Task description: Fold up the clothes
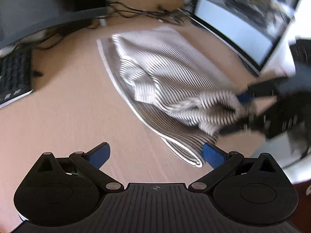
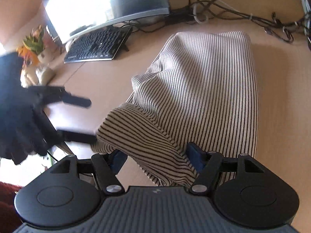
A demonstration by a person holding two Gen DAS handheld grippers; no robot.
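My right claw [image 2: 155,159] clasps a bunched fold of the black-and-white striped knit garment [image 2: 204,89] to carry it over, while my left claw [image 1: 155,153] hangs spread and empty.

I'm looking down on a pale wooden desk [image 1: 58,128] lit brightly, with strong glare on the curved monitor [image 2: 101,5] at its back edge. A black keyboard [image 2: 97,45] is propped just in front of that screen. Dark tangled cables [image 2: 243,13] trail along the rear of the desk. Off to one side sits a bunch of orange and green flowers [image 2: 33,44].
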